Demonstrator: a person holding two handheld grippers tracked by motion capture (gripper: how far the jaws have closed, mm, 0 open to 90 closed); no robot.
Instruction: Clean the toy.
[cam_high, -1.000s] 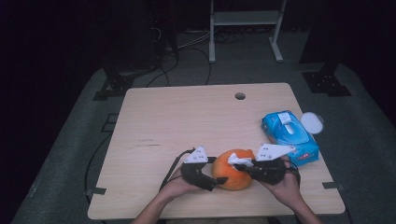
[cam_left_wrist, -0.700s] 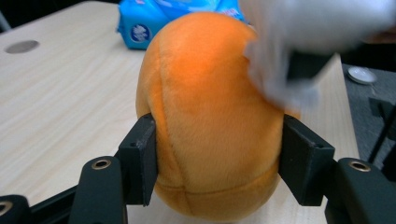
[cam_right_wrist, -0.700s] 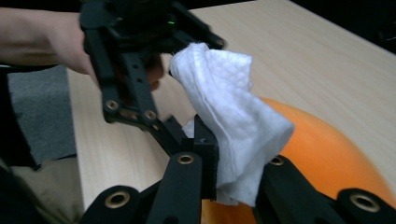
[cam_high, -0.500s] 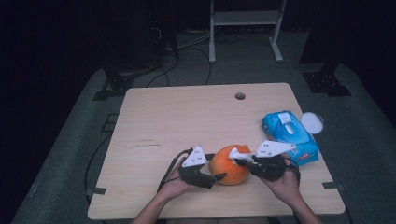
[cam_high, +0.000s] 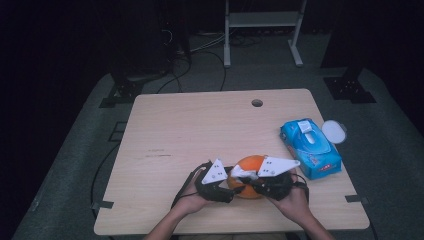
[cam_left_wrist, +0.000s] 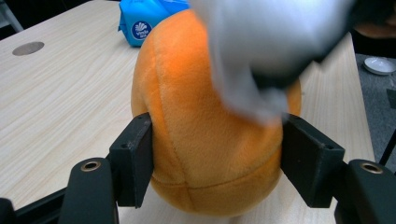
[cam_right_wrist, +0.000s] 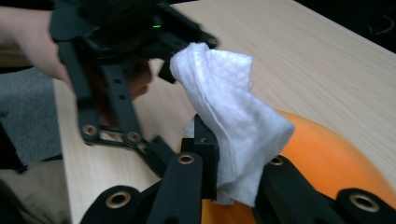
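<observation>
Sitting near front edge of pale wood-grain tabletop (cam_high: 190, 130): orange plush ball (cam_left_wrist: 196, 126), rounded, soft fuzzy fabric, stitched seams crossing low on its side. Left gripper (cam_left_wrist: 217, 156) jaws have just been closing; black pads now against ball's flanks, ball between them. Right gripper (cam_right_wrist: 233, 168) clamped shut on white wipe (cam_right_wrist: 233, 126), crumpled, quilted paper texture, draped over top of ball. Blue glossy wipes pack (cam_high: 310, 147) lies toward right edge of tabletop, well apart from ball. Small round hole (cam_high: 257, 103) near far edge.
</observation>
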